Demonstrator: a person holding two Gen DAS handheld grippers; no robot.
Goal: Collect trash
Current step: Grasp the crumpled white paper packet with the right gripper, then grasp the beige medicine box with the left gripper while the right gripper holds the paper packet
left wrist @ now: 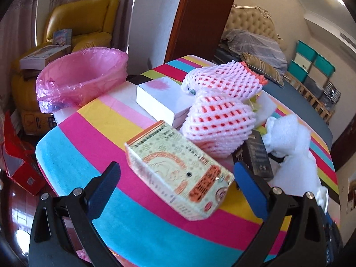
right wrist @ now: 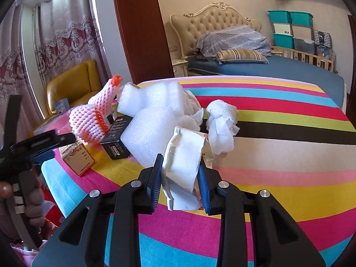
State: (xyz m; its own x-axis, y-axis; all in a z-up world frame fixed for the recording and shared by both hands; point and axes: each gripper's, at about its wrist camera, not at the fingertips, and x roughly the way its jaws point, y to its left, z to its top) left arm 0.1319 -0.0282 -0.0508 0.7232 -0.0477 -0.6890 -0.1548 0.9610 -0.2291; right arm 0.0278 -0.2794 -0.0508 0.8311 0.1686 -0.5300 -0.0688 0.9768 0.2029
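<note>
In the left wrist view my left gripper [left wrist: 175, 171] is open, its fingers on either side of a cream and orange printed box [left wrist: 178, 171] lying on the striped table [left wrist: 100, 146]. Behind the box lie two pink foam fruit nets [left wrist: 220, 122], a white box [left wrist: 162, 100] and white foam [left wrist: 289, 142]. A pink-lined trash bin [left wrist: 82, 80] stands at the far left. In the right wrist view my right gripper [right wrist: 180, 169] is shut on a crumpled white and silver wrapper [right wrist: 184, 169], held just above the table [right wrist: 278, 173].
In the right wrist view white foam blocks [right wrist: 153, 122], a crumpled tissue [right wrist: 222, 124], a black box [right wrist: 115, 138] and foam nets [right wrist: 93, 120] clutter the table's left part. A yellow armchair [left wrist: 84, 22] with boxes stands behind the bin. A bed [right wrist: 267, 69] lies beyond the table.
</note>
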